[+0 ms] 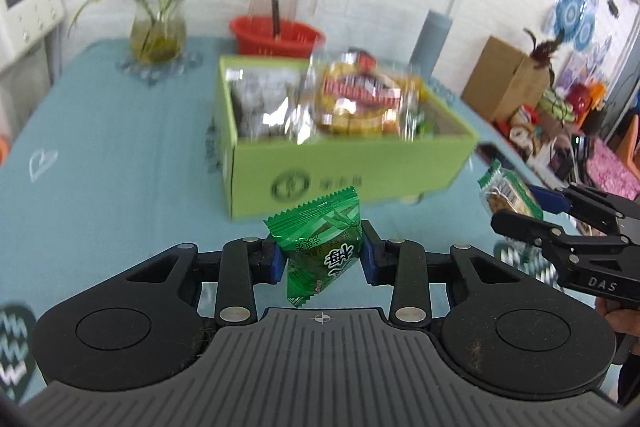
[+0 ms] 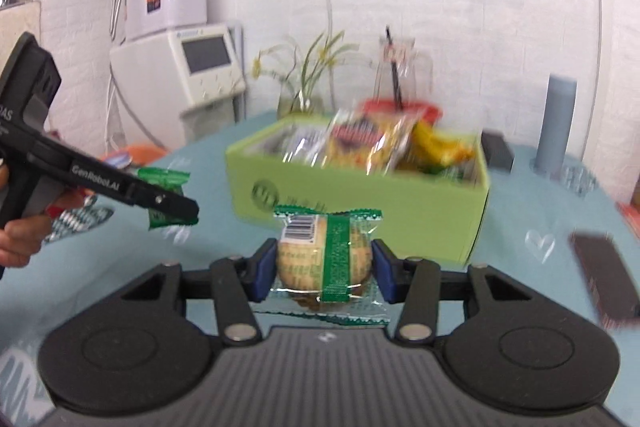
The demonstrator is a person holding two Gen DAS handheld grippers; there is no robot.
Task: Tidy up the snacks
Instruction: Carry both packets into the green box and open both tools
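Left wrist: green packet (image 1: 320,247) in left gripper (image 1: 323,254)

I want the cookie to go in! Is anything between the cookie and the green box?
No. In the right wrist view, only bare blue tablecloth shows between the cookie packet and the green box.

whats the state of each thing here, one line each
left tool: shut on the green candy packet
green candy packet: sealed, held off the table
right tool: shut on the wrapped biscuit
wrapped biscuit: sealed, held off the table
green box: open-topped, holding several snack bags
red basket: upright behind the box
glass vase: upright, holding plants
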